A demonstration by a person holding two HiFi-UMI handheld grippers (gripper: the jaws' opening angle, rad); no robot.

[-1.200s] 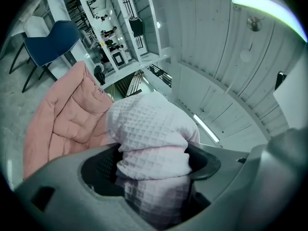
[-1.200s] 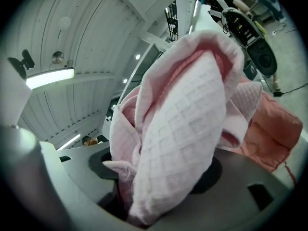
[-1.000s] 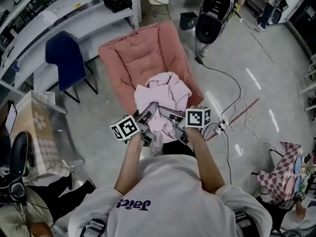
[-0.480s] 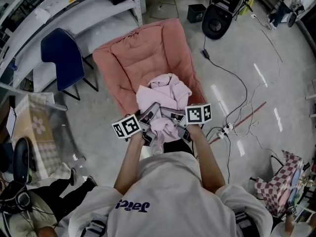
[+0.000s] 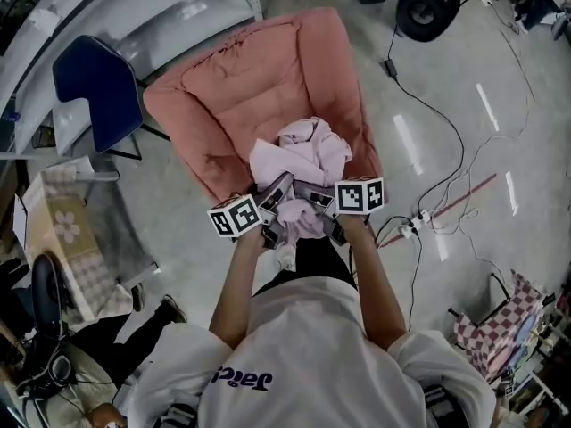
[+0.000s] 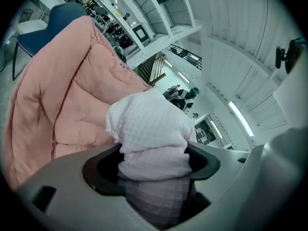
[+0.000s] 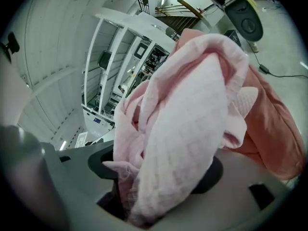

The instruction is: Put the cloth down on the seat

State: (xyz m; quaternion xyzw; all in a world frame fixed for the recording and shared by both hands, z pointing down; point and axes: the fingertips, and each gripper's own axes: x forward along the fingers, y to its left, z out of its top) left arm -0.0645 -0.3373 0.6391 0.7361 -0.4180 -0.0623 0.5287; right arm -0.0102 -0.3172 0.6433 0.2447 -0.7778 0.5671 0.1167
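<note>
Bunching pale-pink waffle-weave cloth (image 5: 303, 150), crumpled.

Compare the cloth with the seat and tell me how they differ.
The cloth is pale pink; the seat is a darker salmon. The cloth is thin, waffle-textured and bunched up; the seat is thick, quilted and spread open. The cloth is clamped in the left gripper and right gripper; the seat is gripped by neither. Both are soft pink fabric.
</note>
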